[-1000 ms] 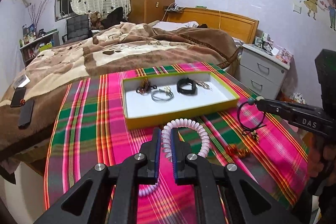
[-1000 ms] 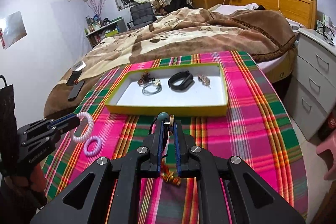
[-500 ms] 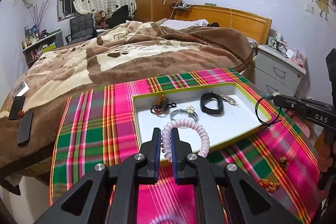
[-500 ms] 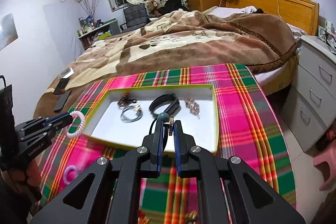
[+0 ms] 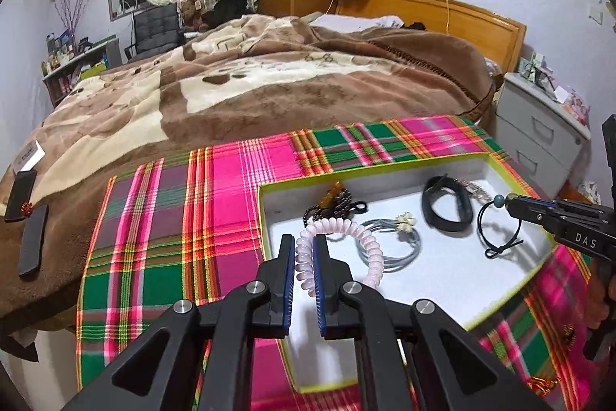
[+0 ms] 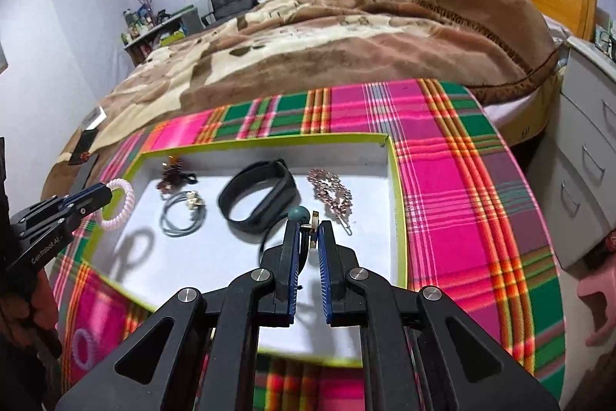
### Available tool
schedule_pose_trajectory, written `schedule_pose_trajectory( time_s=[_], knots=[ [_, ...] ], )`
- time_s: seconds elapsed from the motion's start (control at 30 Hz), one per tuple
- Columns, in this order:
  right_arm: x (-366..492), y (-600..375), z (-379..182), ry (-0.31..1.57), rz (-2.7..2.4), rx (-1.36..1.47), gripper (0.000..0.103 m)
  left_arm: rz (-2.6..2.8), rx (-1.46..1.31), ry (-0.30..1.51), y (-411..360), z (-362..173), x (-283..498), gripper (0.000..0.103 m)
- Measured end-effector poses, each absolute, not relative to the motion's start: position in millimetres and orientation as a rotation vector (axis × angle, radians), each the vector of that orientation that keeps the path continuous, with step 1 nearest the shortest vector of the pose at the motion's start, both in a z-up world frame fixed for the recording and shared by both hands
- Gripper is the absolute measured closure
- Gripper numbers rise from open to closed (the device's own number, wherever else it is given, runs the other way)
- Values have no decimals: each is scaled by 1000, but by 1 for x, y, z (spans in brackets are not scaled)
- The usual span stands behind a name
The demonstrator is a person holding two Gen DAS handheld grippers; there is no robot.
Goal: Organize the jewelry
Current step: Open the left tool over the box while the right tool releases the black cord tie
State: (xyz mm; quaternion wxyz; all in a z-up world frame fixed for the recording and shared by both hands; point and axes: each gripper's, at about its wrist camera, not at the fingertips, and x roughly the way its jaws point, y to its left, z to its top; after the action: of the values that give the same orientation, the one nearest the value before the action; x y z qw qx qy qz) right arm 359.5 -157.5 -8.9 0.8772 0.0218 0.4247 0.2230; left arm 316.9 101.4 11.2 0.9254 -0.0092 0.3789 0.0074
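My left gripper [image 5: 304, 245] is shut on a pale pink spiral hair tie [image 5: 362, 237] and holds it over the left part of the yellow-rimmed white tray [image 5: 512, 295]; it also shows in the right wrist view [image 6: 117, 205]. My right gripper [image 6: 310, 230] is shut on a black cord bracelet with a teal bead [image 6: 298, 212], above the tray's right part; the cord loop hangs in the left wrist view [image 5: 498, 230]. In the tray lie a black band [image 6: 258, 199], a grey hair tie [image 6: 183, 214], a dark beaded piece [image 6: 171, 176] and a pink chain [image 6: 331, 191].
The tray [image 6: 398, 203] sits on a pink and green plaid cloth [image 6: 454, 203] at the bed's foot. A second pink spiral tie [image 6: 84, 349] and a small gold piece [image 5: 543, 382] lie on the cloth. A grey drawer unit [image 6: 589, 141] stands right. Phones [image 5: 32, 241] lie on the blanket.
Both grippers have moved forward with their pieces, from over the cloth in front of the tray to over the tray itself. Both stay shut.
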Motion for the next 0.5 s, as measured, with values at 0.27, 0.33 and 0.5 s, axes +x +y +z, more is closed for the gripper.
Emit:
schedule_pose_trajectory(
  time_s=[0.27,0.33,0.5],
  knots=[
    [379,-154,-24,936,428,26,93,35,-15,844,104,-6,337,94],
    [382,-154,-23,933,416,19,93,39,-7,844,102,-7,341,94],
    [392,-156,-23,935,390,17,93,42,-19,848,103,-7,349,94]
  ],
)
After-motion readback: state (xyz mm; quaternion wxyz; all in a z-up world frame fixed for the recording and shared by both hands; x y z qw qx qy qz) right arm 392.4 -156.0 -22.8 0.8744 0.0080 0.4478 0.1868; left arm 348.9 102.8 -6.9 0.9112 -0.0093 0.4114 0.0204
